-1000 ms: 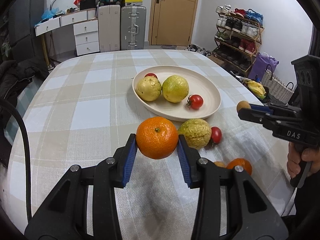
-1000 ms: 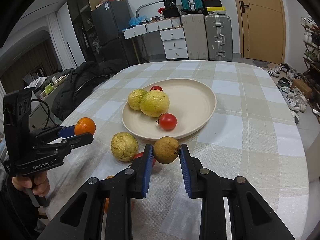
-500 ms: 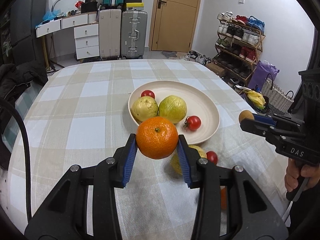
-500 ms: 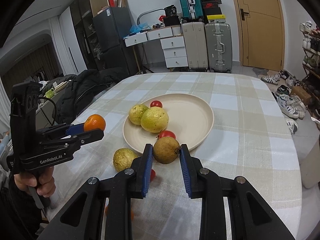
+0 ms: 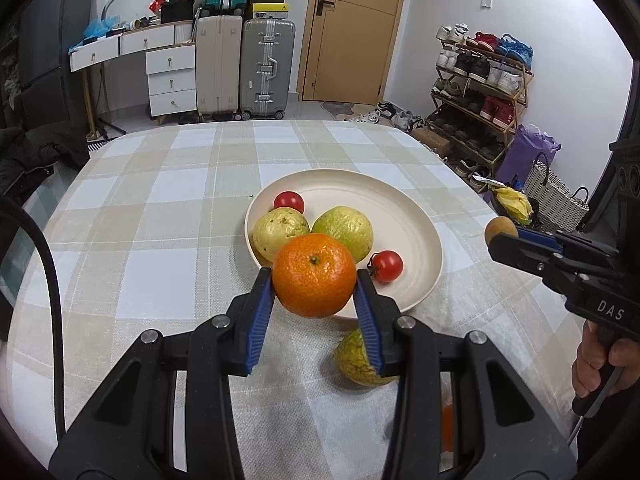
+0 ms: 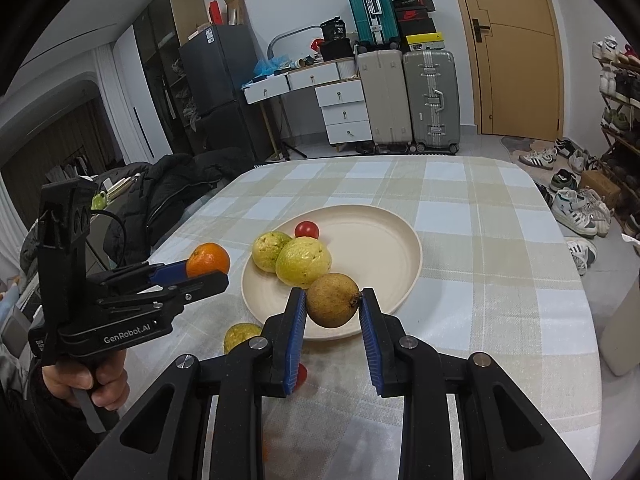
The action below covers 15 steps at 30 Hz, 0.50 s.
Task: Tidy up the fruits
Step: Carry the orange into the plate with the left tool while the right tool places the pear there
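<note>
Left gripper [image 5: 315, 280] clamps a mandarin orange [image 5: 314, 275] between blue ribbed pads, centre of the left wrist frame, held in the air in front of the near rim of the plate [image 5: 430, 236]. Orange skin is bright, finely pitted and glossy, with a small green-brown stem scar facing the camera. Shape round, slightly flattened.

Right gripper [image 6: 333, 307] clamps a brown fruit [image 6: 331, 300], lower centre of the right wrist frame, over the plate's near rim. Skin dull, rough, speckled tan-brown; a dry dark stub on its right side touches the right pad. Near-spherical.

Plate is cream, matte, round and shallow with a raised lip. On it: two guavas [image 5: 313, 231] touching side by side, skin bumpy, yellow-green with brown flecks. A cherry tomato [image 5: 289, 201] sits behind them toward the upper left of the plate; a second tomato [image 5: 386, 265] with a dark calyx lies to their right, near the front rim. Both smooth and shiny.

Off the plate, on the cloth: a third guava [image 5: 354, 356], partly hidden behind the left gripper's right finger, lower centre of the left wrist frame. Another red tomato [image 6: 301, 373] peeks out beside the right gripper's left pad. An orange blur at the lower right of the left wrist frame cannot be identified.

Tablecloth [image 5: 160, 216] is woven, beige-and-white check, slightly wrinkled near the bottom.
</note>
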{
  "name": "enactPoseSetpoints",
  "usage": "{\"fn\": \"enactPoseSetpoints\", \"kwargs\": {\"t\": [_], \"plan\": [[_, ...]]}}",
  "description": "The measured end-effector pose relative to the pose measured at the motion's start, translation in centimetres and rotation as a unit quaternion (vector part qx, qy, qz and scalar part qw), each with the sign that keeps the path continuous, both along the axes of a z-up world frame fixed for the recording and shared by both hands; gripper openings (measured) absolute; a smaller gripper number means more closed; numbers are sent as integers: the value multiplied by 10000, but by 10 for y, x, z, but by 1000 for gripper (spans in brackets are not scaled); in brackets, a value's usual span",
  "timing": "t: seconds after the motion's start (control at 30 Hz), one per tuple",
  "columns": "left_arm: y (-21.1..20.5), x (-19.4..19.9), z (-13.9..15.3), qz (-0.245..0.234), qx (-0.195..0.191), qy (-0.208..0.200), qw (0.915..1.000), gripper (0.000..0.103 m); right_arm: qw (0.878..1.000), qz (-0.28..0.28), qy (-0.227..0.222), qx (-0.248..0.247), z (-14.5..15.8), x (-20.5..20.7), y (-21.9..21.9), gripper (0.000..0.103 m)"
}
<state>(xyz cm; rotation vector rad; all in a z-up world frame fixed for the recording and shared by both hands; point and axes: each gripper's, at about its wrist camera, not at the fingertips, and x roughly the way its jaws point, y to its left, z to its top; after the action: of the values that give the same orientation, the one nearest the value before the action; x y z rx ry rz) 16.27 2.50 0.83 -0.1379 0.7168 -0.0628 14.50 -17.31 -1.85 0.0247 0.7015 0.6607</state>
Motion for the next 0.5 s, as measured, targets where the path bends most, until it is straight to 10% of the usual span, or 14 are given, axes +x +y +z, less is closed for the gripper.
{"fn": "enactPoseSetpoints", "kwargs": {"t": [0.5], "plan": [[1, 22, -20, 28, 14, 198, 9998, 37, 9998, 41, 163, -83, -12, 17, 13, 28]]}}
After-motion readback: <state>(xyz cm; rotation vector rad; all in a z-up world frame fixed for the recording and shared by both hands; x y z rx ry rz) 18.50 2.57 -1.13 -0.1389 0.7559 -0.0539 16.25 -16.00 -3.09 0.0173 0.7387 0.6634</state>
